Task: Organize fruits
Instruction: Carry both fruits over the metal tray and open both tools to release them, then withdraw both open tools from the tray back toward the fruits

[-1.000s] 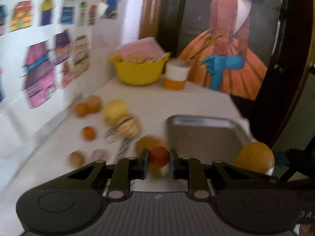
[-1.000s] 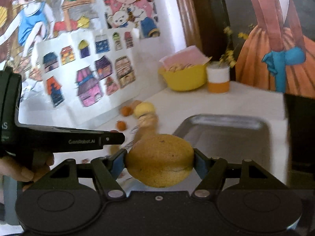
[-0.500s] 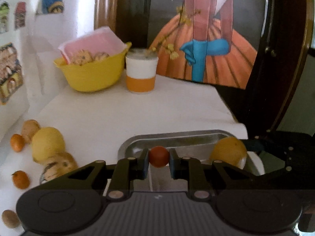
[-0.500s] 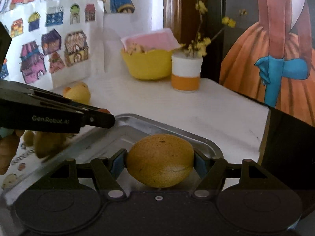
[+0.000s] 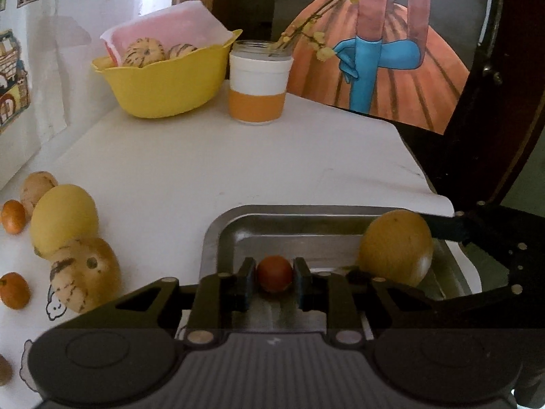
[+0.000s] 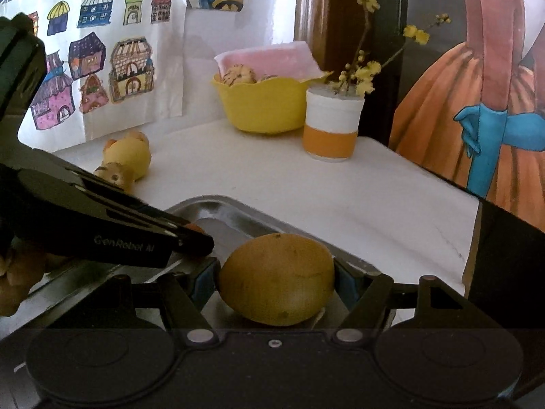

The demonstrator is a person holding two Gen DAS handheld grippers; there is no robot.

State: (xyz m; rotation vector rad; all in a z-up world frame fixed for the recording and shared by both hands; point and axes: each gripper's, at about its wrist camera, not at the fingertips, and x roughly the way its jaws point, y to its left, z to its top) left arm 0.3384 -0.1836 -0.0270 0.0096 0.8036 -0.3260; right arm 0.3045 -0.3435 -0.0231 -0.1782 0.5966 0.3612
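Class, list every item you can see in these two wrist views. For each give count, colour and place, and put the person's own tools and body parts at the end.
Metal tray: 1, silver, near edge of the white table.
Small round fruit: 1, red-orange, in the left claw, over the tray.
Large round fruit: 1, yellow-brown, in the right claw, over the tray.
Loose fruit left of the tray: yellow one, striped tan one, small orange ones; total unclear, some cut off.
Bowl: 1, yellow, far end, holds striped fruit and pink paper.
Jar: 1, white and orange, beside the bowl, with yellow-flowered twigs.
Drawings: several, coloured, on the wall.
Left claw: black, shut.
Right claw: black, shut.
Hand: left edge of right view.
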